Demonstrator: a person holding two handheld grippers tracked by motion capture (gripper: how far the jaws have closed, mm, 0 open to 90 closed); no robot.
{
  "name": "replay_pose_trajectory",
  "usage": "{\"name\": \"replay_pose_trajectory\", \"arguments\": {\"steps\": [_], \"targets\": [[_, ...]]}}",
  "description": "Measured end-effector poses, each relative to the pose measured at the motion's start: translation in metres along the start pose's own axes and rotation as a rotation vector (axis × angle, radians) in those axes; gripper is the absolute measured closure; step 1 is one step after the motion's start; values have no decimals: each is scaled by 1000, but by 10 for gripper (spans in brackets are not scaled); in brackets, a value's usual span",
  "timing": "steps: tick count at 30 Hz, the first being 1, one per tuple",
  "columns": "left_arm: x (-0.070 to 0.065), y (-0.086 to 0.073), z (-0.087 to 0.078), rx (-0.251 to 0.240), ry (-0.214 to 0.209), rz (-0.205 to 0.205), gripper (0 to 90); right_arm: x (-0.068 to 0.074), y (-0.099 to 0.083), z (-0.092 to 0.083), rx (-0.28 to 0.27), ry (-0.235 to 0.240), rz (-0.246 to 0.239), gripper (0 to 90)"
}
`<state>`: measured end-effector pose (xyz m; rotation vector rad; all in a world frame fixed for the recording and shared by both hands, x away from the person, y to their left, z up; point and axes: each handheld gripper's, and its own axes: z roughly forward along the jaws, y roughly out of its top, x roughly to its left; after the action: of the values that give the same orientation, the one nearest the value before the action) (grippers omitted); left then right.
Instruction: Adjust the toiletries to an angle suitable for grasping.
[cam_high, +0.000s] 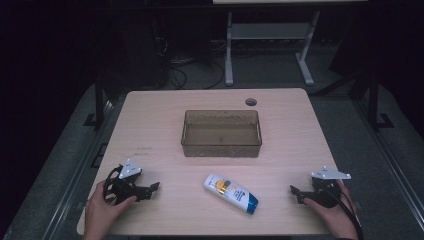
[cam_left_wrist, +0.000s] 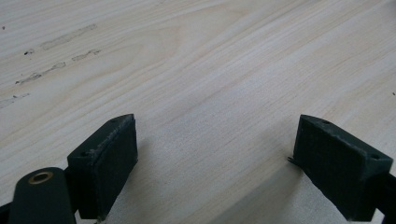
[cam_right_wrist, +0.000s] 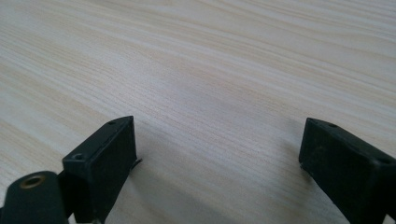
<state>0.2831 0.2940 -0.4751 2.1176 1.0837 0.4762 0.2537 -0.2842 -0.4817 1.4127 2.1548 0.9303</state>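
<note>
A: The bottle (cam_high: 231, 193) is being left on its side at the near middle of the table (cam_high: 150, 125), untouched, just short of the empty bin (cam_high: 221, 133).

B: So nothing is being carried yet?

A: Nothing. The left gripper (cam_high: 152, 188) is being rested well to the bottle's left, jaws spread wide over bare wood. The right gripper (cam_high: 295, 192) is being held well to its right, equally wide, nothing between its jaws. The pick-up and the drop into the bin are judged still outstanding.
</note>
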Motion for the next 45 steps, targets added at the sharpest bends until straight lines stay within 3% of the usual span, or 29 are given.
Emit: {"name": "replay_pose_trajectory", "arguments": {"steps": [4, 14, 18, 27, 32, 45], "targets": [[0, 0, 0, 0, 0, 1, 125, 0, 0, 0, -3, -2, -1, 121], [0, 0, 0, 0, 0, 0, 126, 1, -1, -4, -21, 8, -6, 292], [0, 0, 0, 0, 0, 0, 126, 1, 1, -6, -16, 12, -3, 450], [0, 0, 0, 0, 1, 1, 126, 7, 5, -12, -23, 80, 14, 771], [0, 0, 0, 1, 1, 0, 126, 11, 8, -15, -30, 115, 16, 883], [0, 0, 0, -1, 1, 0, 126, 27, 15, -17, -26, 179, -8, 900]]}}
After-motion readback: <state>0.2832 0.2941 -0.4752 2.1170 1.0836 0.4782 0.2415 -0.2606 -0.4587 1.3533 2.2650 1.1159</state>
